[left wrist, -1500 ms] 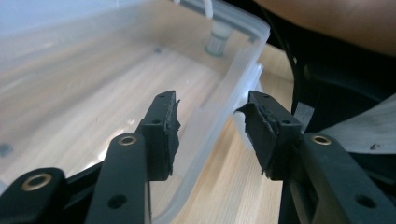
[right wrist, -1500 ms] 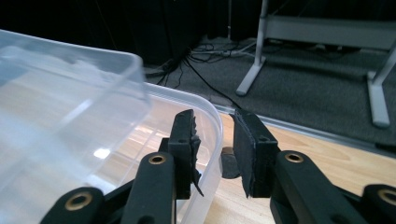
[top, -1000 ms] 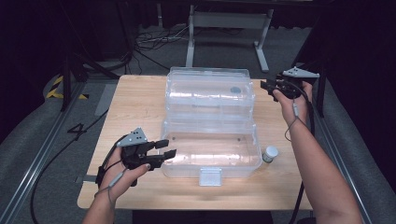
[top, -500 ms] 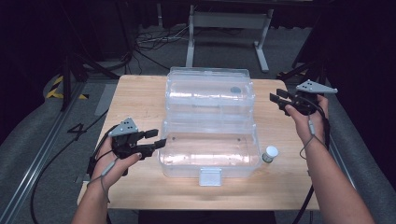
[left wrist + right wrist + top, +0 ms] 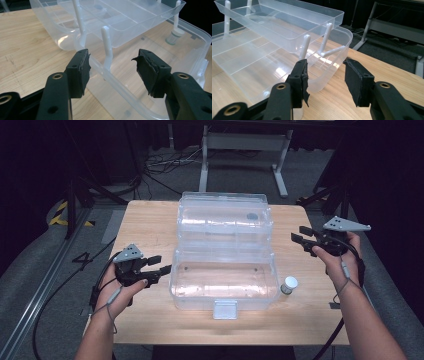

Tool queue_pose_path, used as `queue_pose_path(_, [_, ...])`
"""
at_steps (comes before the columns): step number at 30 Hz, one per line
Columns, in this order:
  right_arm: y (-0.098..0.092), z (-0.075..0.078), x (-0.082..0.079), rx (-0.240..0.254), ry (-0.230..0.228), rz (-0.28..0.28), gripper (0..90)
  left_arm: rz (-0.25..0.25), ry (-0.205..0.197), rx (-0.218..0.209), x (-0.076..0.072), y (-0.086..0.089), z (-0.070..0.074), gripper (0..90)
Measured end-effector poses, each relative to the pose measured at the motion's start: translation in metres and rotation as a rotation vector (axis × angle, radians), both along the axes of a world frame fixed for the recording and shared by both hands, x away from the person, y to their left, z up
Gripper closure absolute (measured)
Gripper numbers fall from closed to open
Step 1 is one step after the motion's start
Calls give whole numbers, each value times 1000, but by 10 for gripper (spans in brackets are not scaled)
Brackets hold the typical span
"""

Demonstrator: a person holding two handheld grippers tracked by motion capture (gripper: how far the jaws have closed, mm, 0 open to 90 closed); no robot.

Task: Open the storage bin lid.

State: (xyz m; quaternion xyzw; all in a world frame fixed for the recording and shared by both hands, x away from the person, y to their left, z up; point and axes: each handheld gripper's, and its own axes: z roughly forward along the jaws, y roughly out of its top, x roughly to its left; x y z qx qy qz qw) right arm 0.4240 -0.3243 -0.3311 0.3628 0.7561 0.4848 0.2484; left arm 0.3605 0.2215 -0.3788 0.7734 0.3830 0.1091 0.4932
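Standing open, the clear plastic box (image 5: 224, 255) shows its raised tray (image 5: 225, 217).

Open box (image 5: 225, 280) mid-table (image 5: 150, 220), small bottle (image 5: 288, 284) just right, lifted tray (image 5: 225, 217) behind

**Both grippers open, one at each side**

Left gripper (image 5: 159, 264) was held low at the left, forearm entering from below, jaws apart and just opening, nothing between them. Right gripper (image 5: 301, 236) was raised at the right, wrist bent inward, jaws likewise just opening and empty.
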Motion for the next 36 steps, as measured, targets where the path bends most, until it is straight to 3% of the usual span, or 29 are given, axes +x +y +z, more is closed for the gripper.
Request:
queue_pose_path(3, [-2,0,-3,4,7,-1,529,2,16,3,0,3,-1,445])
queue_pose_path(9, [-7,1,-10,12,25,9,503,-26,-14,-37,3,6,-3,459])
queue_pose_path(12, [-10,0,-11,-6,50,10,474,-17,0,-40,4,8,-4,460])
queue_pose_path(15, [-8,-4,-11,-58,89,29,471,4,15,-28,5,11,-5,461])
queue_pose_path(21, [-10,-3,-15,-47,92,42,471,2,23,-20,4,14,-6,474])
queue_pose_path(29, [-15,-3,-17,-69,116,48,465,-6,-3,-25,2,15,-3,478])
queue_pose_path(36, [-14,-10,-16,-108,182,81,440,10,8,-36,0,18,-4,493])
